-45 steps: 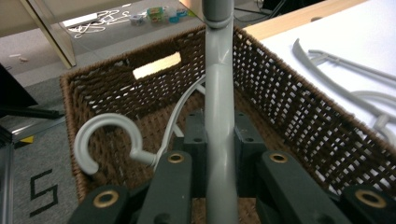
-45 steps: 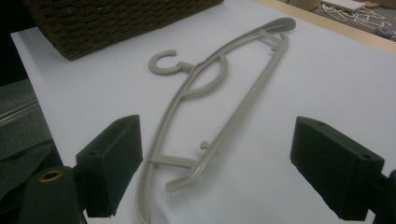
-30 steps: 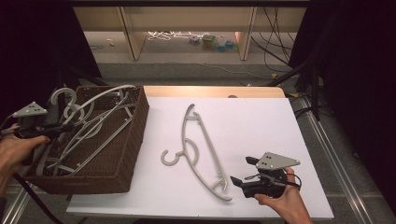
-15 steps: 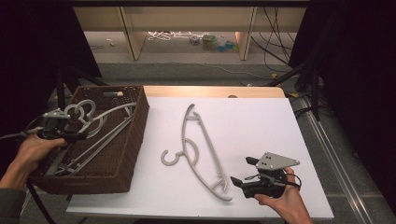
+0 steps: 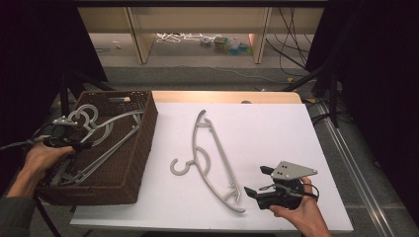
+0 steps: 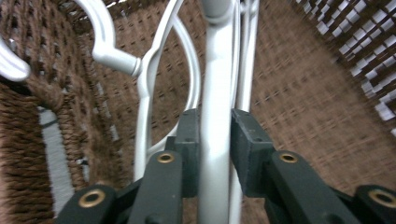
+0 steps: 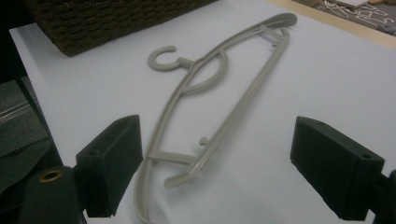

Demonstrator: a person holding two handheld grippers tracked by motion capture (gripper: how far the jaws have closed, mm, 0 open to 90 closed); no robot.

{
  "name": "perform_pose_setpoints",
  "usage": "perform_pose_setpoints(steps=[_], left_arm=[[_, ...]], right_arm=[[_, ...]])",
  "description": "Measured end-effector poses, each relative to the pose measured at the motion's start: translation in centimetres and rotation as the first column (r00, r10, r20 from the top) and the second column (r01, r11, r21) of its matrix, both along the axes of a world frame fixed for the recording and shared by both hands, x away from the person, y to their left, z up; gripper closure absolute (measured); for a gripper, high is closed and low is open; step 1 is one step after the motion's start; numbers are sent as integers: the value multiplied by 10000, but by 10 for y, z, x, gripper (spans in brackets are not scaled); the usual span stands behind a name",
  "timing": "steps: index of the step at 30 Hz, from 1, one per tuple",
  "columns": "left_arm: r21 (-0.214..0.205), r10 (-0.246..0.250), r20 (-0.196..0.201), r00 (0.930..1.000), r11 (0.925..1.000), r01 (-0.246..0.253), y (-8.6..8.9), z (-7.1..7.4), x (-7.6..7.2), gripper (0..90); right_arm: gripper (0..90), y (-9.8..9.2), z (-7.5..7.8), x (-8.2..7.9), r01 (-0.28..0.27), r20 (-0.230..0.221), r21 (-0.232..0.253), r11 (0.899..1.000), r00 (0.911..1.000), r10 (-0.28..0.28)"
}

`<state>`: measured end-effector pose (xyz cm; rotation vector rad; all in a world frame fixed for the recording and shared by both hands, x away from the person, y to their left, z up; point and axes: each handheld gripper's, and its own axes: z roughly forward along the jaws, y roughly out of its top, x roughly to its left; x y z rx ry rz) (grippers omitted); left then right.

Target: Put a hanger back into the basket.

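Left tongs (image 6: pixel 215 135): inside wicker basket (image 5: pixel 136 148); jaws just eased apart, white hanger (image 6: pixel 215 93) bar between them, grip loosened.
Right tongs (image 7: pixel 229 163): held wide open, right of basket.
Grey hanger (image 5: pixel 210 158): flat on desk (image 5: pixel 276 128), right of basket.

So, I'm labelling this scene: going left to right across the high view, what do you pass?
Left gripper → dark brown woven wicker basket → grey plastic hanger lying on the white tabletop → right gripper.

No readable text or labels anywhere
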<state>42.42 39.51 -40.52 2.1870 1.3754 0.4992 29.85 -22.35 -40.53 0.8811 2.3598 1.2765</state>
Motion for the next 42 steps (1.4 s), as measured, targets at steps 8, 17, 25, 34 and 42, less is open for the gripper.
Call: perform_pose_setpoints(steps=[8,17,25,34,42], left_arm=[[237,1266,49,9919,9917,-1266,-1,7,-1,462],[-1128,1543,1266,9799,9837,-1403,-12,38,-20,313],[-2904,1648,2508,9539,9528,-882,-48,61,-51,233],[-3811,968,3204,9423,9239,347,-93,67,-81,218],[-4312,253,3702,9286,8901,1477,-135,54,-101,186]], right_arm=[[178,-1,0,0,30,-43,-8,10000,10000,-30],[174,0,0,0,61,0,6,10000,10000,-61],[173,1,-1,0,56,7,14,10000,10000,-56],[172,2,-2,0,77,-20,19,10000,10000,-77],[172,2,-5,1,29,-209,118,9999,9998,-26]])
